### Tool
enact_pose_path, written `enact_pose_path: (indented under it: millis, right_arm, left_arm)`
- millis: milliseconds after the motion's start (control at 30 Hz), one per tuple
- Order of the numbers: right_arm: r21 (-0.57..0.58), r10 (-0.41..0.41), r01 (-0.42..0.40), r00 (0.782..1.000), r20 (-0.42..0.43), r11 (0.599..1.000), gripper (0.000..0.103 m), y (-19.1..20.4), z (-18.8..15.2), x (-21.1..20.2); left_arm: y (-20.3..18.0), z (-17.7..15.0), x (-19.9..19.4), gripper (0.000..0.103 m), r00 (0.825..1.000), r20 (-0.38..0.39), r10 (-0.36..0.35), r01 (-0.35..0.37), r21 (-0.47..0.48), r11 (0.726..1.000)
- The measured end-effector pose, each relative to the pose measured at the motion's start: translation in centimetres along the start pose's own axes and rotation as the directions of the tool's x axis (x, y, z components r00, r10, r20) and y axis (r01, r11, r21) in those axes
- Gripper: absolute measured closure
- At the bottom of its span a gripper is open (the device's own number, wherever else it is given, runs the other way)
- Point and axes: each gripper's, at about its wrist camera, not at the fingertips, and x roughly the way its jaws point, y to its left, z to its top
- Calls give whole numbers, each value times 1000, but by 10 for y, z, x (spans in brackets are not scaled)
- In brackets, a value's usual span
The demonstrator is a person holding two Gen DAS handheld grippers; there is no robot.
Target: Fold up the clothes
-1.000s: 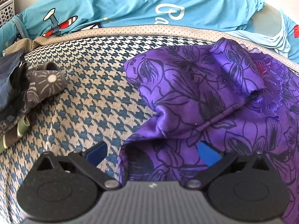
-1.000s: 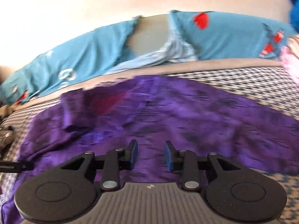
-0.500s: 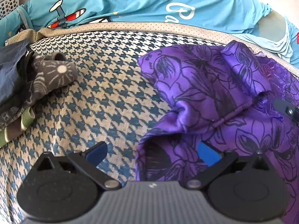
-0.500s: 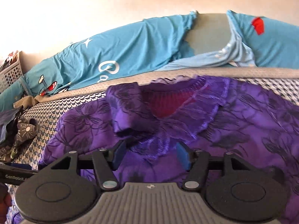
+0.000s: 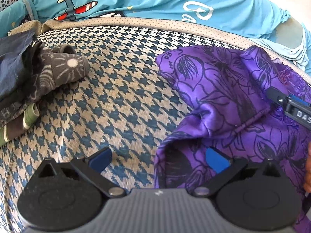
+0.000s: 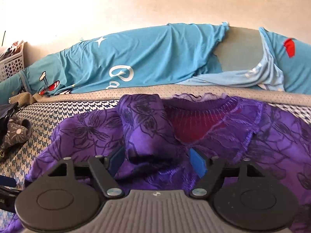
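Houndstooth bed cover [image 5: 124, 101]: bears the crumpled purple top [image 6: 262, 145].
Folded-over sleeve [image 6: 143, 128]: lies near the neckline, between the right gripper [image 6: 155, 160] jaws, which are opening, not pinching.
Left gripper [image 5: 158, 159]: spread wide, straddling the top's edge, holding nothing.
Advice: pinch one layer only, then flatten.

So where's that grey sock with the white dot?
In the left view the sock lies far left on the checked cover, against the dark clothes pile.
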Motion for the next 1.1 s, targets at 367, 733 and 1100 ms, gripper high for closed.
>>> enact_pose_path:
  millis: [367, 733, 1100]
  right_arm:
    - [3, -21, 21, 999, 43, 1000, 70, 9, 4, 12]
    - [137, 173, -185, 981, 89, 973, 81, 40, 7, -32]
    - [124, 361, -365, 931, 55, 923, 82, 139, -16, -51]
  left_arm:
    - [23, 4, -7, 0, 999, 24, 33, -31, -65, 997]
    - [50, 15, -50, 0, 973, 202, 110, -90, -105, 990]
    - [112, 21, -96, 0, 931, 324, 168, -86, -254, 963]
